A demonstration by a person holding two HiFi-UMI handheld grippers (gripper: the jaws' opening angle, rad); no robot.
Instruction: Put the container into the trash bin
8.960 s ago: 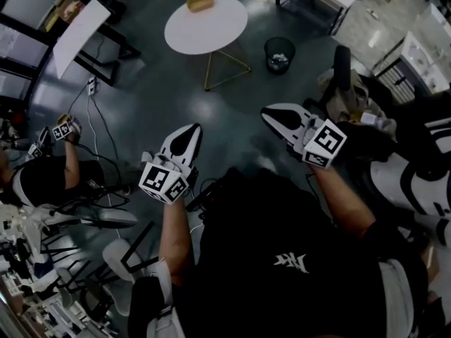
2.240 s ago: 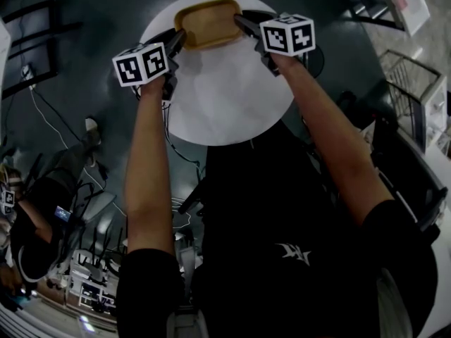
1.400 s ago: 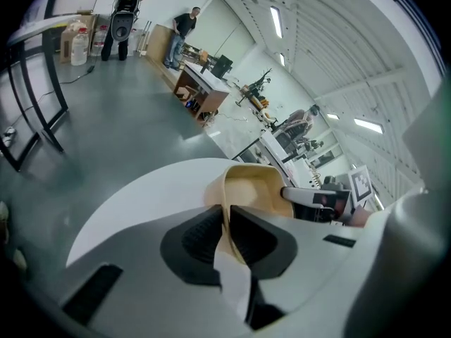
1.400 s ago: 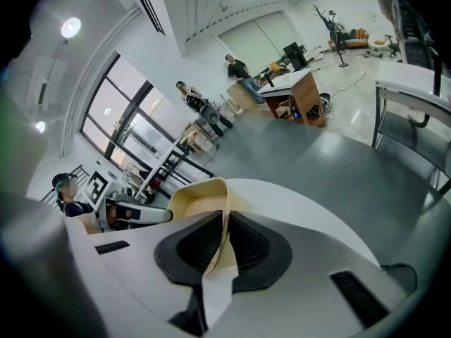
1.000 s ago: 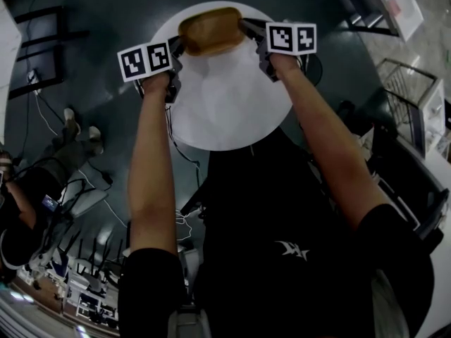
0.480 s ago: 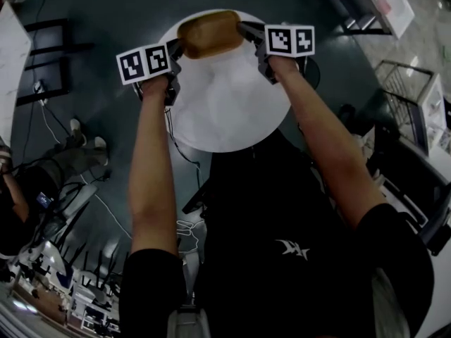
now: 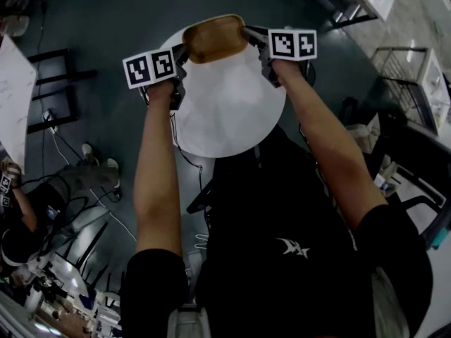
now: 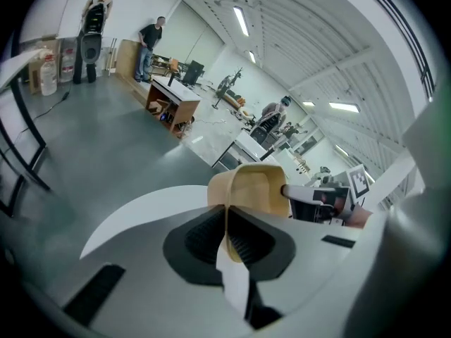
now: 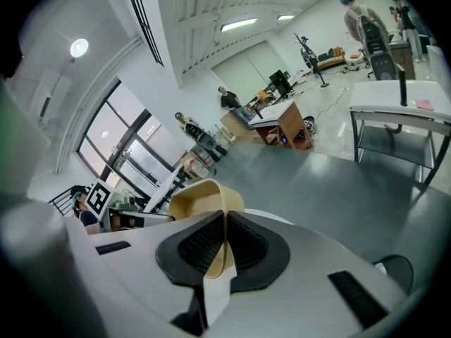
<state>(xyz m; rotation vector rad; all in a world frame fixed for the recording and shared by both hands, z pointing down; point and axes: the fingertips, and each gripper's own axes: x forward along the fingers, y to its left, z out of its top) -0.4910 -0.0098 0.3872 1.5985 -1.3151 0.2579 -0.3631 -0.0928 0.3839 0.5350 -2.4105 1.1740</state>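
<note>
The container (image 7: pixel 215 39) is a tan oval tub held between both grippers above the far edge of the round white table (image 7: pixel 225 111). My left gripper (image 7: pixel 184 50) is shut on its left rim, and my right gripper (image 7: pixel 248 32) is shut on its right rim. In the left gripper view the thin tan rim (image 8: pixel 227 217) runs between the dark pads of the left gripper (image 8: pixel 227 236), with the tub (image 8: pixel 257 189) beyond. The right gripper view shows the right gripper (image 9: pixel 225 248) pinching the rim the same way, with the tub (image 9: pixel 201 197) ahead. A dark round bin (image 9: pixel 394 267) stands on the floor at the lower right.
A wire rack (image 7: pixel 416 83) stands at the right and a black frame (image 7: pixel 56 90) at the left. Cables (image 7: pixel 91 203) trail on the dark floor, and a seated person (image 7: pixel 21 217) is at the lower left. Desks (image 9: pixel 394 111) and people fill the far room.
Both grippers have risen with the container, which now hangs above the table's far edge instead of close to its top. The grip on both rims is unchanged.
</note>
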